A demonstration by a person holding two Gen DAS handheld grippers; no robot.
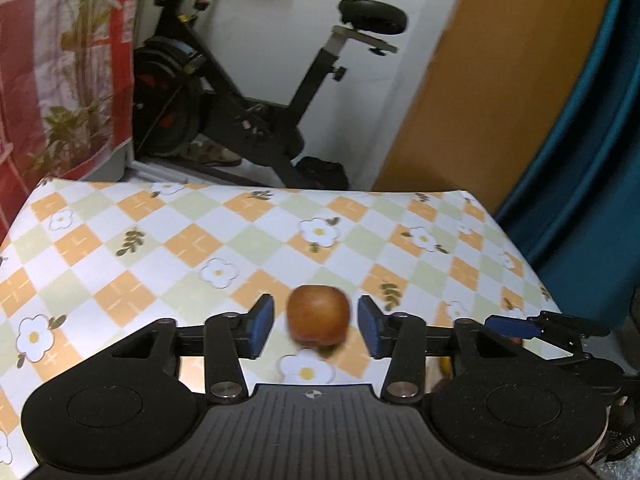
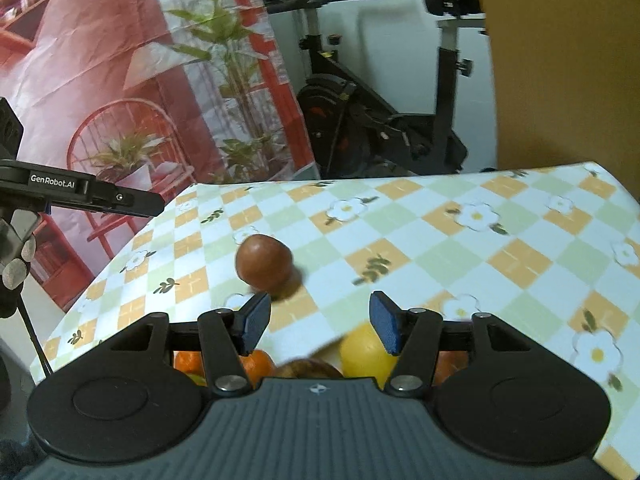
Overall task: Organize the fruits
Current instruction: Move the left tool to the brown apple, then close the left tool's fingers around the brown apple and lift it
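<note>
A reddish-brown apple [image 1: 318, 316] lies on the checked flower tablecloth [image 1: 200, 240], blurred in the left wrist view. It shows between the blue pads [image 1: 262, 326] of my left gripper [image 1: 316, 308], with a gap on each side; the jaws stand open and touch nothing. In the right wrist view the same apple [image 2: 264, 260] sits ahead and left of my right gripper [image 2: 320, 312], which is open and holds nothing. Close under that gripper lie oranges [image 2: 260, 362], a yellow fruit [image 2: 362, 352] and a brownish fruit [image 2: 310, 368], partly hidden by its body. The left gripper [image 2: 120, 198] reaches in from the left.
A black exercise bike [image 1: 240, 112] stands behind the table's far edge. A red printed backdrop [image 2: 100, 80] hangs to the left, with a wooden panel [image 1: 500, 80] and a teal curtain [image 1: 592, 160] to the right. The right gripper's finger [image 1: 512, 326] shows at the right.
</note>
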